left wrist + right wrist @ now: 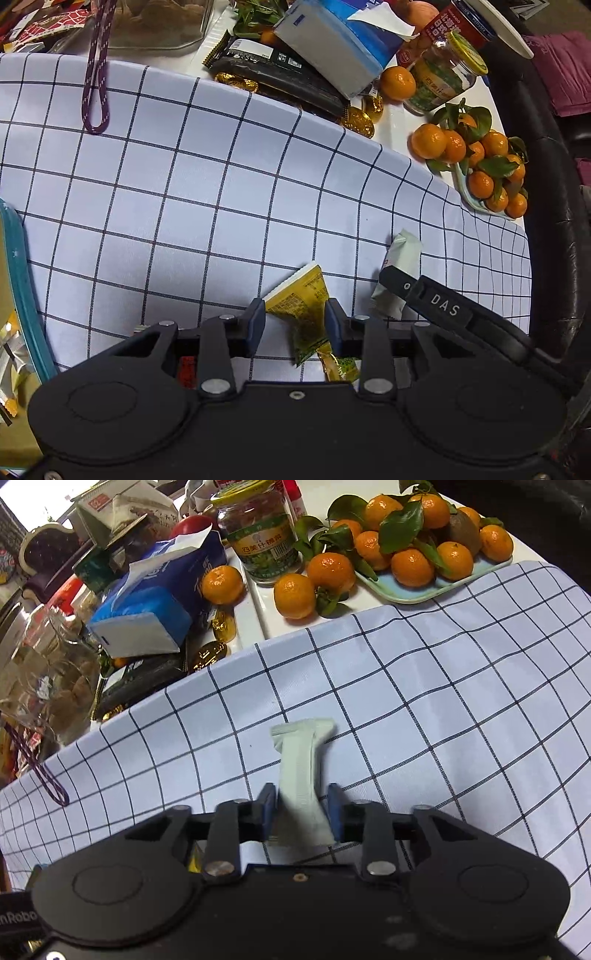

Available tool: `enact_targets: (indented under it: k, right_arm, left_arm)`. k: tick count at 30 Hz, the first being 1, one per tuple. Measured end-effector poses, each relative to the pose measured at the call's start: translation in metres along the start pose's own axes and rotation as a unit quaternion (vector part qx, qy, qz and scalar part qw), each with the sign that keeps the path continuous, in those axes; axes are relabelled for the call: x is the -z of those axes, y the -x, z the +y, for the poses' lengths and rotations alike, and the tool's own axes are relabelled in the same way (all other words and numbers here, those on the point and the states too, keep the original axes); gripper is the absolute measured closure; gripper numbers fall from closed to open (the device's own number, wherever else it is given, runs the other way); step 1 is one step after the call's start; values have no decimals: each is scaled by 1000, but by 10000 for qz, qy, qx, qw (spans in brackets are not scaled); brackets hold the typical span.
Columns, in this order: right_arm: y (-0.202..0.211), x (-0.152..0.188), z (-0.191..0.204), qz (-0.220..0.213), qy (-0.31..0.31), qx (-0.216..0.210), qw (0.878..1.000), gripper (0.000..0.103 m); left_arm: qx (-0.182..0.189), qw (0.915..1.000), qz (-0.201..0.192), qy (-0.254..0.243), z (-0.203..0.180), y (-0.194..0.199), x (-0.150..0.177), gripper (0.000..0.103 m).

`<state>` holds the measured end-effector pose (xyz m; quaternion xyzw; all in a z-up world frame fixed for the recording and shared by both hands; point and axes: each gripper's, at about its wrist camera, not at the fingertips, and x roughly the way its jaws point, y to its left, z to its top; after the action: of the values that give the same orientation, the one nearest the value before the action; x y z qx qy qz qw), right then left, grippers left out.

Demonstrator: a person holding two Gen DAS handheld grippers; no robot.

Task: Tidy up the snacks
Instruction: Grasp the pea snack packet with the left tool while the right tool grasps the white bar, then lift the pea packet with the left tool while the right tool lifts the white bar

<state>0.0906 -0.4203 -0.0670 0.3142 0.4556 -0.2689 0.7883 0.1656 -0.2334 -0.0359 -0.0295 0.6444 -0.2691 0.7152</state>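
Checked cloth (221,184) over tabletop; on it my left gripper (295,321) clamps a yellow packet (306,299), right gripper (302,808) clamps a pale packet (301,771).

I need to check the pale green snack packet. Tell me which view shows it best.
The right wrist view: the pale green packet runs lengthwise mid-frame between the right tongs, barely hidden. In the left wrist view it sits at the right, partly hidden behind the other tool's black finger.

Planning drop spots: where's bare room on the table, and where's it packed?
Free: the wide checked cloth ahead of both tools, between the purple cord and the tangerine tray. Crowded: the far edge, with tissue pack, jar, gold coins and loose tangerines.
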Motion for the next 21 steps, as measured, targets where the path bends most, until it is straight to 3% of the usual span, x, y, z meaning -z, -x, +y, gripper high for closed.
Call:
enact_targets:
  k: [5,13,21]
  right_arm:
    - [8,0,-8,76,-21,121,9999,76]
    - [21,2,-23,33,79,278,9996,77]
    - [23,1,-26,74,52,271,9996,77]
  left_arm:
    - [23,9999,-45,-150,-12,-2,3,60]
    - [-364,9974,-135,-608,-31,-11,9,58]
    - [-381,9985,104,-386,-26,-27,10,58]
